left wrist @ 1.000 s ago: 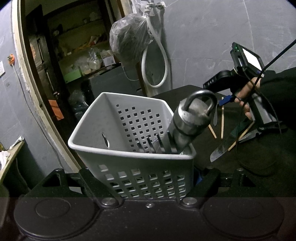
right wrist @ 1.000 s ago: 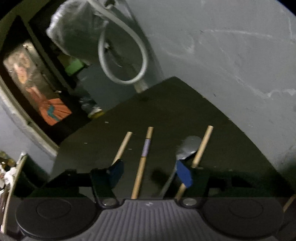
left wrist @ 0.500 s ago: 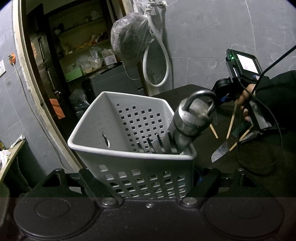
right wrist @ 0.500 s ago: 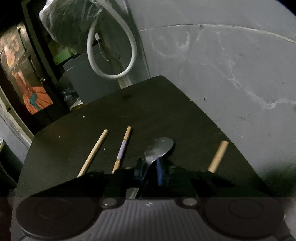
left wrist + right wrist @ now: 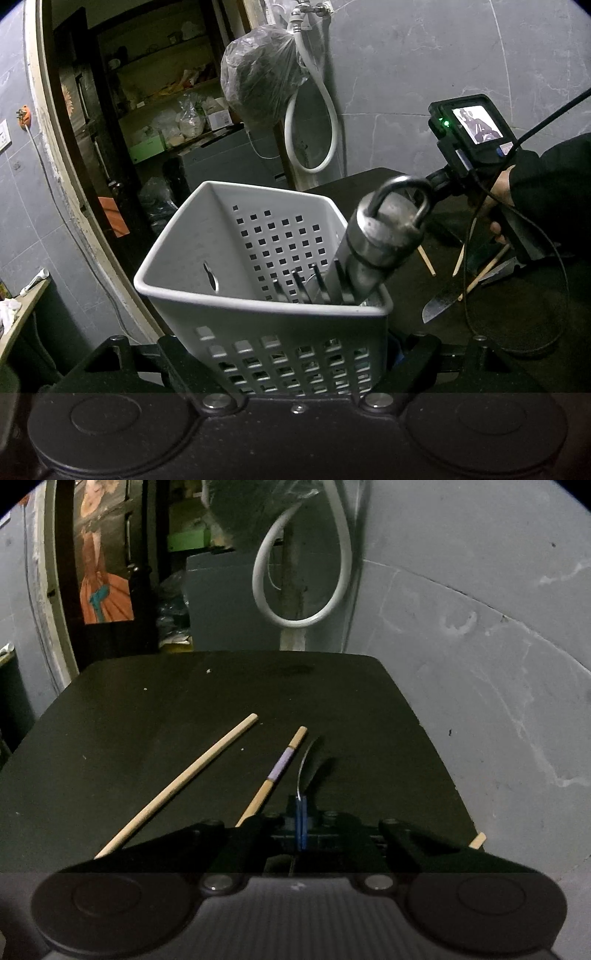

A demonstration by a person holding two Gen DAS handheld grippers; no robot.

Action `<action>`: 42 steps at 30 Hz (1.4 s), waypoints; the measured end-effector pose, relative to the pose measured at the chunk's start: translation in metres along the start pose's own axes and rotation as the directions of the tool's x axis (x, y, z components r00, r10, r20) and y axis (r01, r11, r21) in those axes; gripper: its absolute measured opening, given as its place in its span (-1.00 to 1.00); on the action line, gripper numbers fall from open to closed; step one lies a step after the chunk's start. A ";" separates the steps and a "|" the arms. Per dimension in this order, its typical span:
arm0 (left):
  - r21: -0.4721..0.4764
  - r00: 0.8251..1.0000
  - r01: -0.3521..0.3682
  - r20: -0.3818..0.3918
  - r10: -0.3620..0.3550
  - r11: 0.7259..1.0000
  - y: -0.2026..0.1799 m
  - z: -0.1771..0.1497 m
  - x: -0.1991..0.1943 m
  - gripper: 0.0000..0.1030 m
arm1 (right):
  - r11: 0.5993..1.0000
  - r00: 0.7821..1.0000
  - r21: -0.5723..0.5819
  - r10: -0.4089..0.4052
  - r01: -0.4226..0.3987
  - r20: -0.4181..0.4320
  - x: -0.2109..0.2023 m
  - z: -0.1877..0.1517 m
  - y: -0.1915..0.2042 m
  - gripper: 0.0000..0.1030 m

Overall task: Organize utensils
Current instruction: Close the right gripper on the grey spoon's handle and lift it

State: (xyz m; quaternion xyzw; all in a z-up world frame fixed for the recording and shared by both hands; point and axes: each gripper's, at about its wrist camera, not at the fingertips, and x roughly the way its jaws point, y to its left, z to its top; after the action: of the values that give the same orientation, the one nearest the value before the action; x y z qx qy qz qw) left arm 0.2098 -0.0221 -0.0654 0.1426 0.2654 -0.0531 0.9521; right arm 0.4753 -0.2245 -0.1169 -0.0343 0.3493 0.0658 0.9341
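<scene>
On the dark bench (image 5: 155, 716) just right of the purple-banded chopstick (image 5: 275, 775), the right claw (image 5: 301, 825) pinches the thin, stiff, slippery spoon (image 5: 306, 768) edge-on; the left claw (image 5: 295, 354) grips the light basket (image 5: 258, 306).

Dim room with grey marbled tile walls (image 5: 480, 635). A white looped hose (image 5: 314, 122) and a clear plastic bag (image 5: 258, 81) hang beyond the dark table's (image 5: 221, 694) far edge, beside cluttered wooden shelves (image 5: 155, 107).
</scene>
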 end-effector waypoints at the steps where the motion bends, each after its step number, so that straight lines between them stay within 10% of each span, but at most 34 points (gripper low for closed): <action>1: 0.000 1.000 0.000 0.000 0.000 1.000 0.000 0.000 0.000 0.64 | 1.000 1.000 0.012 0.005 -0.005 -0.004 0.000 0.001 -0.001 -0.98; 13: 0.000 1.000 0.000 -0.001 0.000 1.000 0.000 0.000 0.000 0.64 | 0.975 0.997 0.216 0.060 -0.049 -0.045 0.015 0.001 -0.038 -0.93; 27: -0.001 1.000 0.000 0.000 0.000 1.000 0.000 -0.001 0.000 0.65 | 0.978 0.998 -0.205 -0.039 0.030 -0.039 0.000 -0.002 0.026 -0.98; 42: -0.001 1.000 0.000 0.000 0.000 1.000 0.000 -0.001 0.002 0.65 | 0.998 0.993 0.036 0.057 -0.053 -0.105 0.008 0.008 -0.016 -0.95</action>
State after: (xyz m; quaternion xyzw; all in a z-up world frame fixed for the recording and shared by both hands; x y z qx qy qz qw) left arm 0.2108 -0.0214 -0.0671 0.1419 0.2656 -0.0529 0.9521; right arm 0.4885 -0.2387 -0.1162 -0.0127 0.4003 0.0839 0.9124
